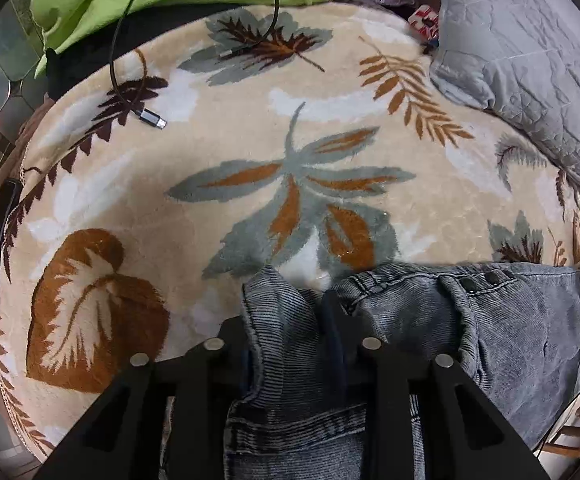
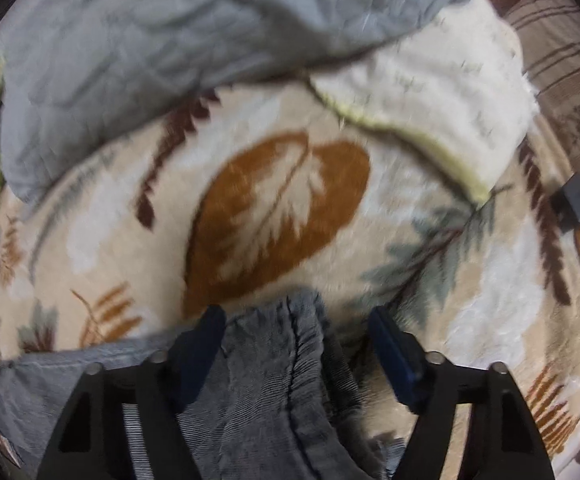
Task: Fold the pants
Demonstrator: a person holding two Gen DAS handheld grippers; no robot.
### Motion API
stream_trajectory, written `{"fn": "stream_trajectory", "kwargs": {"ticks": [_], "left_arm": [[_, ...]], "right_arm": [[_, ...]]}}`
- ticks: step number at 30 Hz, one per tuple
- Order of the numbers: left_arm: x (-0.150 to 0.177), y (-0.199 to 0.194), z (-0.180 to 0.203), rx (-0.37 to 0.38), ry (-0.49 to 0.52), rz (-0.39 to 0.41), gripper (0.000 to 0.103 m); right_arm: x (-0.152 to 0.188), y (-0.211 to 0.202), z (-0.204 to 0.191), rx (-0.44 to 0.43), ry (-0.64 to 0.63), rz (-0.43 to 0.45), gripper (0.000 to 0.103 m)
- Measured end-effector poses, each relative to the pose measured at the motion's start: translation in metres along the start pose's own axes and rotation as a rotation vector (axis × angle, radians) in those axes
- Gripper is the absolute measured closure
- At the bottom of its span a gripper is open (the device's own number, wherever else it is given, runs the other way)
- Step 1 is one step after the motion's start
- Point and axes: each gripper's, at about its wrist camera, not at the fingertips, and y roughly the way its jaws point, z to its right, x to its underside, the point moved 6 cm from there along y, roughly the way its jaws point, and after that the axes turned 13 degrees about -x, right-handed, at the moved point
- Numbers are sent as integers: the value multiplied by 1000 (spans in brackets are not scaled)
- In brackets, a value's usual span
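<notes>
Two black two-finger grippers reach down over grey-blue ribbed denim pants (image 1: 510,320) lying on a cream plush blanket with leaf patterns (image 1: 210,152). The left gripper (image 1: 288,320) is clamped on a bunched fold of the fabric. The right gripper (image 2: 296,336) stands apart, straddling a seamed edge with one pad (image 2: 390,356) clear of the cloth.

Pants (image 1: 410,320) lie on the blanket (image 1: 210,216), at the near edge of both views. Left gripper (image 1: 286,312) stands over the pants' left end, cloth bunched between its jaws; right gripper (image 2: 296,332) over the other end, cloth between its jaws too. Behind on the blanket, far left in left view: cable (image 1: 130,80), its plug (image 1: 152,118) lying on the blanket. Quilt (image 1: 530,60) far right there, overlapping the blanket's edge. In right view a pillow (image 2: 430,100) lies right of the quilt, on the blanket.
</notes>
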Motion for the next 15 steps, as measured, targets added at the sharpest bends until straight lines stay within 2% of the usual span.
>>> {"fn": "stream_trajectory", "kwargs": {"ticks": [1, 3, 4, 5, 8, 15], "left_arm": [[1, -3, -1, 0, 0, 13, 85], [2, -9, -3, 2, -3, 37, 91], [2, -12, -4, 4, -11, 53, 92], [3, -19, -6, 10, -20, 76, 93], [-1, -45, -10, 37, -40, 163, 95], [3, -109, -14, 174, -78, 312, 95]], "right_arm": [[5, 6, 0, -2, -2, -24, 44], [9, 3, -3, 2, -32, 4, 54], [9, -4, -4, -5, -40, 35, 73], [9, -12, -5, -23, -36, 70, 87], [8, -48, -10, -113, -16, 192, 91], [7, -134, -19, -192, -14, 418, 93]]}}
